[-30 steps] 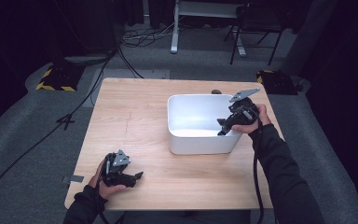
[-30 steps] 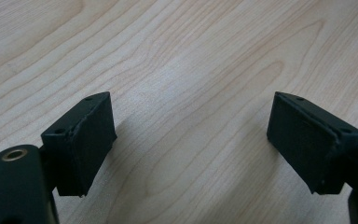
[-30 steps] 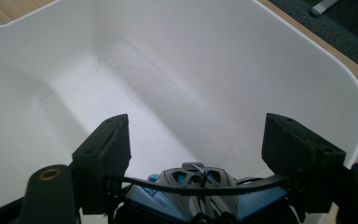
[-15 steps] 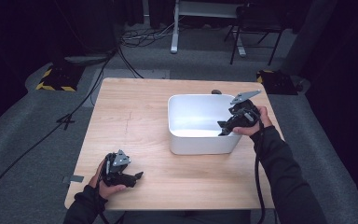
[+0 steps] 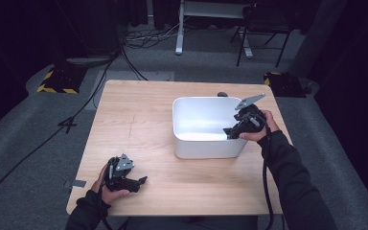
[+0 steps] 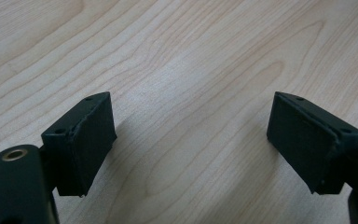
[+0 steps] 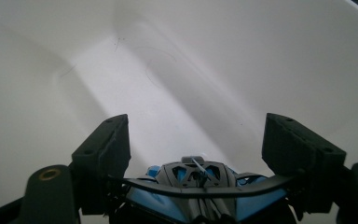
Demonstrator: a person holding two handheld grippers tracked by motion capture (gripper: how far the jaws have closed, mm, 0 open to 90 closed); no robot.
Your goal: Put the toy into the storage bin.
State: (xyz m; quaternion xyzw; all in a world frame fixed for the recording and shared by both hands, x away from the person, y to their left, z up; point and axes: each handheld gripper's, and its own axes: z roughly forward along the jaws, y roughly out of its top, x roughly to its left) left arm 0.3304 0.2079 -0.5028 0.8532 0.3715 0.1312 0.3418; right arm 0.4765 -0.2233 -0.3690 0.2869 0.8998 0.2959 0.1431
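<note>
High view: the white tub sits right of the table's middle. The right gripper dips over the tub's 3 o'clock rim, tilted down into it; against the pictures from a second ago it has sunk slightly and leans more inward, while the left gripper has stayed resting on the wood at 7 o'clock, well apart from the tub.

Left gripper view: the jaws stand wide apart over bare wood grain, with nothing between them.

Right gripper view: the jaws are spread wide inside the tub, and a blue and black object lies low between them at 6 o'clock, clear of both pads; I cannot tell whether it rests on the floor of the tub. Judging by that, the object has probably been let go in the tub, and withdrawal looks like the next move.
</note>
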